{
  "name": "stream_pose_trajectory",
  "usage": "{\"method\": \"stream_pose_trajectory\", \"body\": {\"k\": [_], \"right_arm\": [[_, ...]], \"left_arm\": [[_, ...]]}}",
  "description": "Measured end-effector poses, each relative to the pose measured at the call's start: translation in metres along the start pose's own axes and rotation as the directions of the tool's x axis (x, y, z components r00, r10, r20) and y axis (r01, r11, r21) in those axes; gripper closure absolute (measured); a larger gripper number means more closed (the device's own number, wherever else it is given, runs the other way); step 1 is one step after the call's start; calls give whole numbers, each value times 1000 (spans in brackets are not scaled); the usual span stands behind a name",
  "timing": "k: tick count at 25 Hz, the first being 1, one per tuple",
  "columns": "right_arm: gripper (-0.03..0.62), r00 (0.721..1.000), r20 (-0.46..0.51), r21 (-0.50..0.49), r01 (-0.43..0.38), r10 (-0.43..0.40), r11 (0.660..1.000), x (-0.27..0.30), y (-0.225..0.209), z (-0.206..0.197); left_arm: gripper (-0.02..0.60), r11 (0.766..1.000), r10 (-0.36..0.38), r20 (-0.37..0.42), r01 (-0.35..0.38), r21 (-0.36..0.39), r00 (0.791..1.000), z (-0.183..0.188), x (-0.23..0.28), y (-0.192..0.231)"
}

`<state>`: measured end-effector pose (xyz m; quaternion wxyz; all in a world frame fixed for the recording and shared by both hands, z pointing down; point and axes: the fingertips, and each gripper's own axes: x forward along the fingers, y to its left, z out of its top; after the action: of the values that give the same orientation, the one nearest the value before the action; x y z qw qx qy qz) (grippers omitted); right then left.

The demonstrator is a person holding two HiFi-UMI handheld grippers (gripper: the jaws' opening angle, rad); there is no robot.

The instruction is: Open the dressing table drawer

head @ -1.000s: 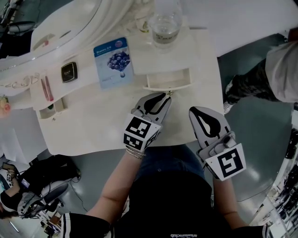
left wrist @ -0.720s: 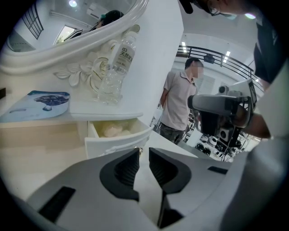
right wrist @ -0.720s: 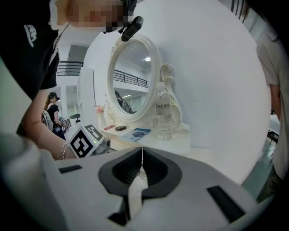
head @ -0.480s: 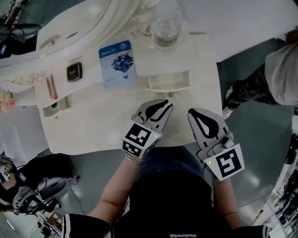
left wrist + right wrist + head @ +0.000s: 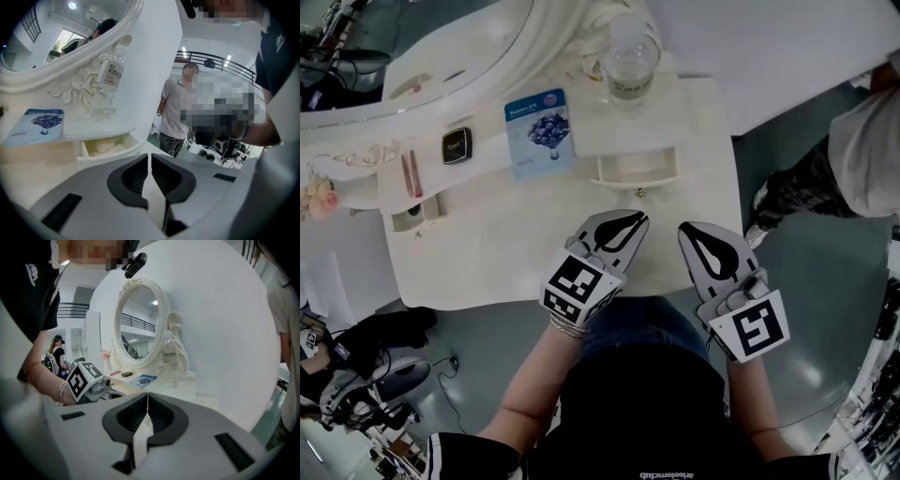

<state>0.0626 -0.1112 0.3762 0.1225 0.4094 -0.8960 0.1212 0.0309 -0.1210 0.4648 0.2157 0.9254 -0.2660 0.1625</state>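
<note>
- Drawer (image 5: 637,169) sits in the front of the raised shelf on the white table (image 5: 487,262). It is already pulled out, with something pale lying inside and its small knob (image 5: 639,192) facing the person.
- Left claw (image 5: 636,220) hangs over the table just in front of the knob, apart from it. In the left gripper view its jaws are closing, with only a thin slit between the tips and nothing between them.
- Right claw (image 5: 685,230) hovers beside the left one, toward the table's right edge. Its jaw tips meet and it holds nothing.
- Clear water bottle (image 5: 630,56) stands upright on the shelf directly above the drawer, against the mirror's carved base.
- Blue sachet with a blueberry picture (image 5: 539,131) lies flat, left of the drawer.
- Small dark compact (image 5: 457,145) lies further left, with a pink tube (image 5: 415,173) beyond it.
- Oval mirror (image 5: 140,324) in a white frame rises behind the bottle.
- A bystander (image 5: 853,159) in a light top and dark trousers stands off the table's right side.
</note>
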Motion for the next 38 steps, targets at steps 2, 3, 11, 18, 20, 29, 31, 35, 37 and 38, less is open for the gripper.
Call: {"method": "stream_pose_trajectory", "body": {"k": [2,3,11,18,20,29,31,35,37,38], "right_arm": [[574,1000,-2,-16,-4,4,1000,-2,0,1],[574,1000,-5,-25,-5,5,1000,-3,-1,2],[574,1000,15,-44,-5,5,999,-14,-1,5],[574,1000,7,-59,-6,6,998,-24,2,7],[574,1000,5,-65,-4,4,998,-26,2,8],[574,1000,11,-86,7,-6,996,-30,-2,15],[574,1000,-7,-108,19,-19,994,-31,-5,14],[574,1000,18,-128,18,-16,992,-32,-4,23],[574,999,28,-131,21,-17,991,-35,-5,27],[574,999,32,-133,24,-20,991,-36,-6,29]], "left_arm": [[549,1000,1,11,-1,0,1000,4,-3,-2],[551,1000,3,17,-3,-1,1000,6,-4,-2],[561,999,23,48,-24,36,999,24,-17,-7],[563,996,40,66,-45,74,997,39,-34,-13],[563,996,43,76,-49,76,996,42,-40,-15],[563,992,69,111,-80,94,991,57,-66,-14],[563,992,74,116,-85,95,990,60,-70,-15],[563,990,79,123,-92,102,989,64,-78,-16],[563,990,86,132,-100,103,988,67,-82,-17],[563,989,89,137,-104,104,987,69,-85,-17]]}}
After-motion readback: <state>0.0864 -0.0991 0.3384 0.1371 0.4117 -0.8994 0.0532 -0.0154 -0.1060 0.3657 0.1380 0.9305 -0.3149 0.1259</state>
